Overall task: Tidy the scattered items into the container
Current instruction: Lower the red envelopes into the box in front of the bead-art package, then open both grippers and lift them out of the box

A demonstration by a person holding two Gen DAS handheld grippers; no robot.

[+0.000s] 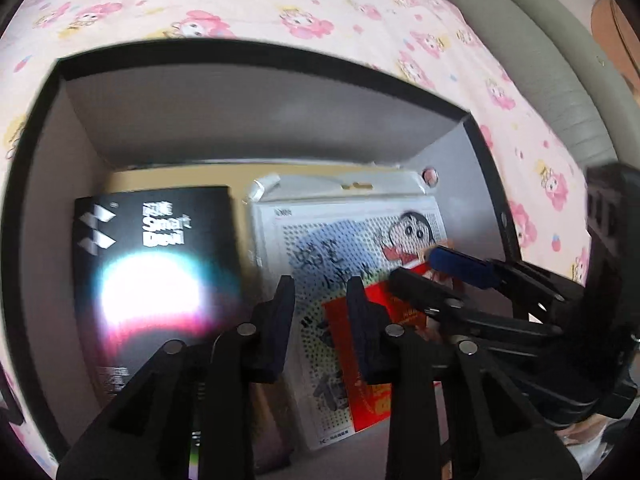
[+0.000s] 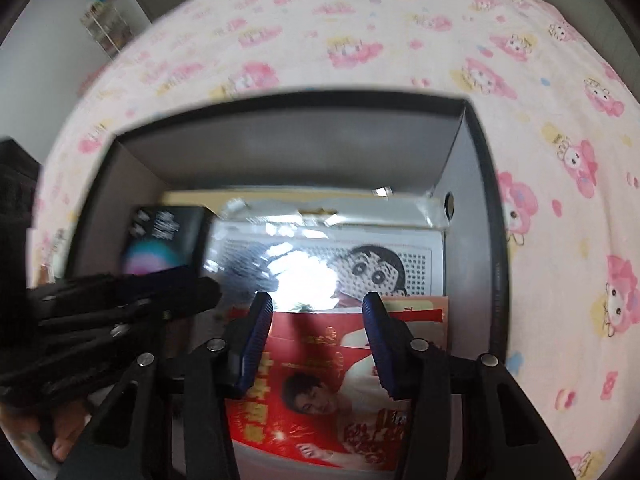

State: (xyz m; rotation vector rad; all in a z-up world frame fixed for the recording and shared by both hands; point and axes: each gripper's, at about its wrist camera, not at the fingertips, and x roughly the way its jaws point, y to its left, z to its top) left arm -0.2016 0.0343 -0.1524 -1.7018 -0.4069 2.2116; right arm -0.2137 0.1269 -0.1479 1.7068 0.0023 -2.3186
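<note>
The red packet (image 2: 316, 392) with the printed figure lies flat inside the dark box (image 2: 496, 240), at its near right, on top of the plastic-wrapped cartoon sheet (image 2: 384, 268); beside that sheet, on the left of the box floor, lies the black carton (image 1: 156, 272) with white lettering and a bright glare on its face; the box itself sits on the pink cartoon-print sheet (image 2: 360, 40) of the bed. Your right gripper (image 2: 318, 340) hangs over the red packet, jaws partly apart, blue pads (image 2: 256, 336) either side of it but pressing on nothing you can see. Your left gripper (image 1: 320, 320) points down into the box over the cartoon sheet, jaws narrowly parted and empty between the pads. In the left wrist view the right gripper reaches in from the right, close beside the left.
</note>
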